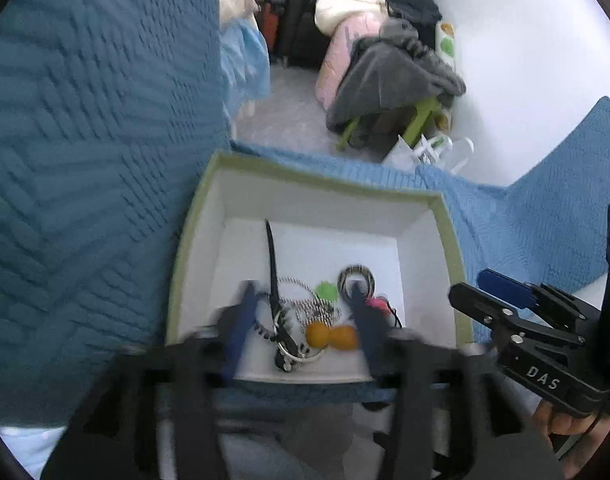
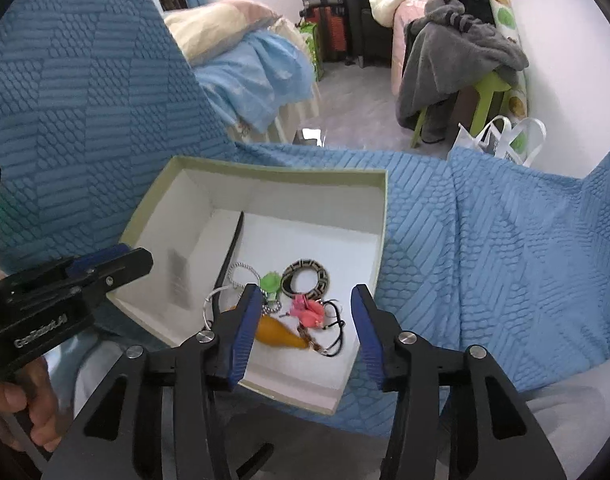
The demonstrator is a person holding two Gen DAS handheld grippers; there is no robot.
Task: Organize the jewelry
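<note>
White lettering "DAS" is printed on the right gripper [image 1: 501, 292] body, lower right of the left wrist view. The lettering on the left gripper [image 2: 105, 266] body, lower left of the right wrist view, is not fully legible.

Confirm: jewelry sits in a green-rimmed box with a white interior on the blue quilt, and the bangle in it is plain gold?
Not quite. The bangle is black and cream with a geometric pattern, not plain gold; the right wrist view shows it clearly. The rest holds: the jewelry lies in the green-rimmed box with a white interior, on the blue quilt.
</note>
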